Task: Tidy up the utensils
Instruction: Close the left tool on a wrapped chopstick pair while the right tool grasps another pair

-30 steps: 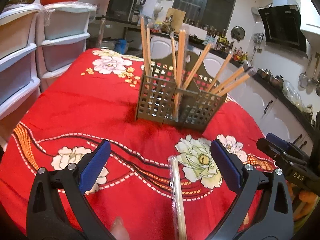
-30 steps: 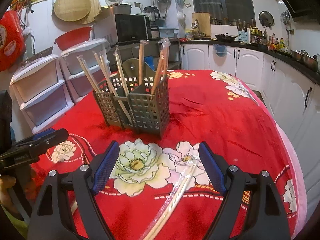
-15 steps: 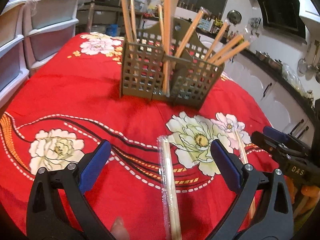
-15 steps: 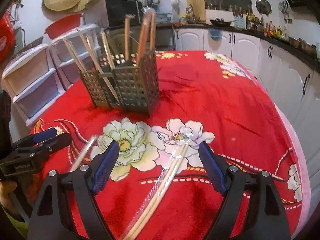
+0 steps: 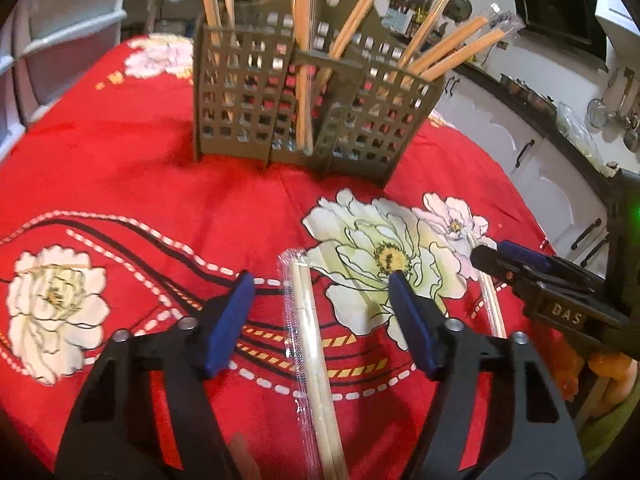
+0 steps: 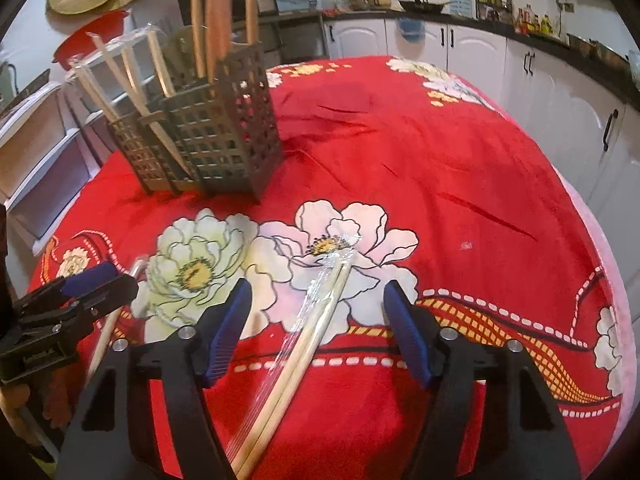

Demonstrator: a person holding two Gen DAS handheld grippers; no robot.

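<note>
A grey perforated utensil holder (image 5: 312, 120) (image 6: 208, 140) stands on the red flowered tablecloth with several wrapped chopsticks upright in it. One plastic-wrapped chopstick pair (image 5: 312, 340) lies flat between the blue pads of my left gripper (image 5: 320, 280). Its jaws are closing and the pads are clear of the wrapper. A second wrapped pair (image 6: 316, 320) lies between the pads of my right gripper (image 6: 318, 288), also closing and not touching it. Each gripper shows in the other's view: the right gripper (image 5: 520, 264) and the left gripper (image 6: 80, 292).
The round table's tablecloth (image 6: 460, 152) drops off at the right edge toward white kitchen cabinets (image 6: 560, 92). White plastic drawers (image 5: 60, 40) stand beyond the table's far left. A hand holds the other gripper at each frame's edge.
Both grippers have sunk toward the tablecloth and tipped further down. Each pair of jaws has narrowed around the wrapped chopsticks lying between them. The holder looks nearer.
</note>
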